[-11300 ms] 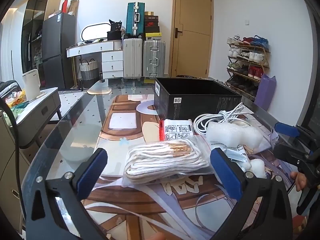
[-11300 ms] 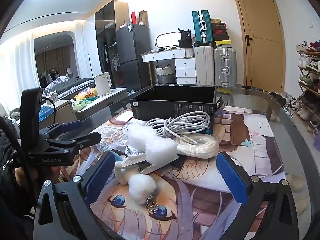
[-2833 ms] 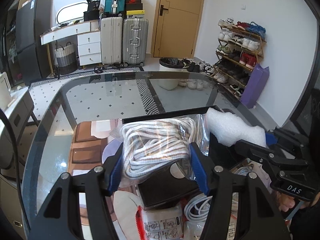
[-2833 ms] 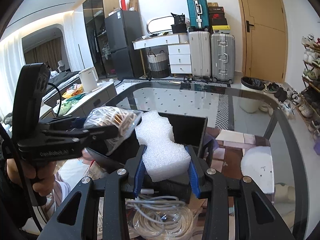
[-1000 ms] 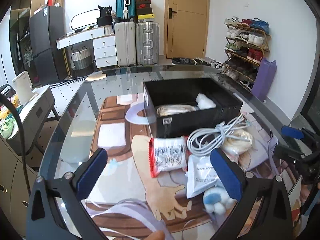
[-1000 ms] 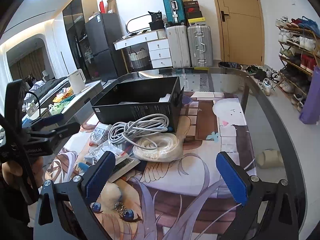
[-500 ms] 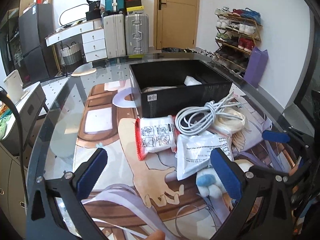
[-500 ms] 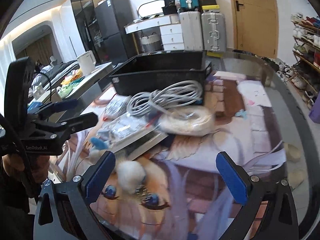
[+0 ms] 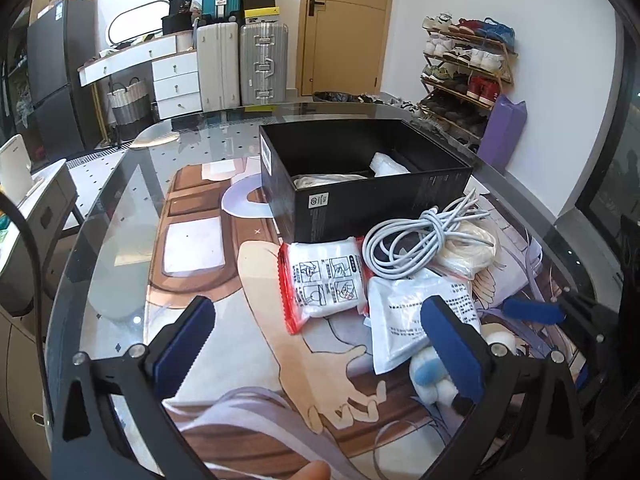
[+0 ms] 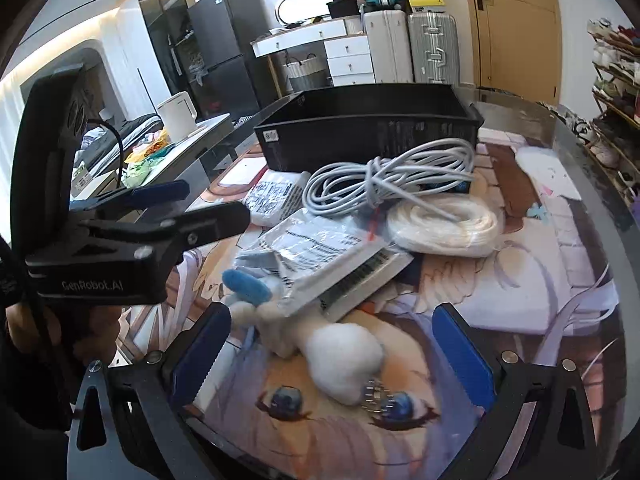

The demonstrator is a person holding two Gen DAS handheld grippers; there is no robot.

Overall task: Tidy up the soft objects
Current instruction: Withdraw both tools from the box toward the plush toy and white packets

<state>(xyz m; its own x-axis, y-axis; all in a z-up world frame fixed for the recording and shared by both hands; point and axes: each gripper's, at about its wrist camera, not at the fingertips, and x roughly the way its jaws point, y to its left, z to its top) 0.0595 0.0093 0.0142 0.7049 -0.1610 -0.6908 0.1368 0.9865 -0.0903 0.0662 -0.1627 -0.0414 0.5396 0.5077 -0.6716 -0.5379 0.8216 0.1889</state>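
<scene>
We were between loads: both grippers came empty. Our left gripper (image 9: 320,344) hung spread wide over the mat before the red-edged packet (image 9: 325,280); our right gripper (image 10: 332,352) was spread too, straddling the white plush toy (image 10: 340,354) — our likely next pick. That move would call for lowering the pads around its body, closing softly, then carrying it to the black box (image 9: 360,208).

Counting what waited outside the box: one plush toy, one red-edged packet, one silvery pouch (image 10: 316,250) overlapping the toy, one grey cable bundle (image 10: 384,184), one cream coil (image 10: 444,222) — five things. Inside the box we made out two pale items, partly hidden by its wall.
</scene>
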